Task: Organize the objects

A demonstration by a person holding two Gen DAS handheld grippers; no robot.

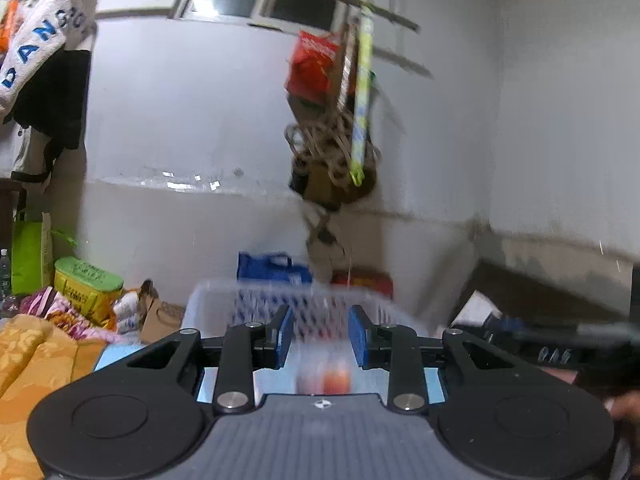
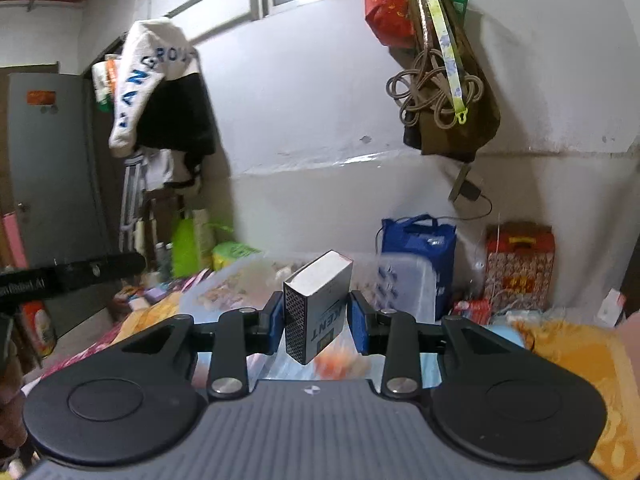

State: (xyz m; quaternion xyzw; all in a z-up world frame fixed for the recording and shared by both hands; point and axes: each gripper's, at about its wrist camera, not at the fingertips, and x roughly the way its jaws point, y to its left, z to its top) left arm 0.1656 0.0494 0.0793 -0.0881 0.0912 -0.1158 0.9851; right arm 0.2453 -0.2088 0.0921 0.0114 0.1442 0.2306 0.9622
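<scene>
Right gripper (image 2: 316,322) pinching KENT box (image 2: 316,308); left gripper (image 1: 320,334) spread, blurred basket (image 1: 224,300) beyond.

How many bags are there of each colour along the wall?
Red bag hanging up: 1
Brown bag hanging up: 1
Blue bag on the floor: 1
Green bag on the floor: 1
Total: 4

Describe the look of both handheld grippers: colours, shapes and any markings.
The left gripper and the right gripper look identical. Each has black angular linkage arms with silver pivot bolts, two round black discs at the sides, and a ribbed grey body with a small round emblem. Blue pads line the fingertips. No cables show. A bare hand appears at the edge.
</scene>
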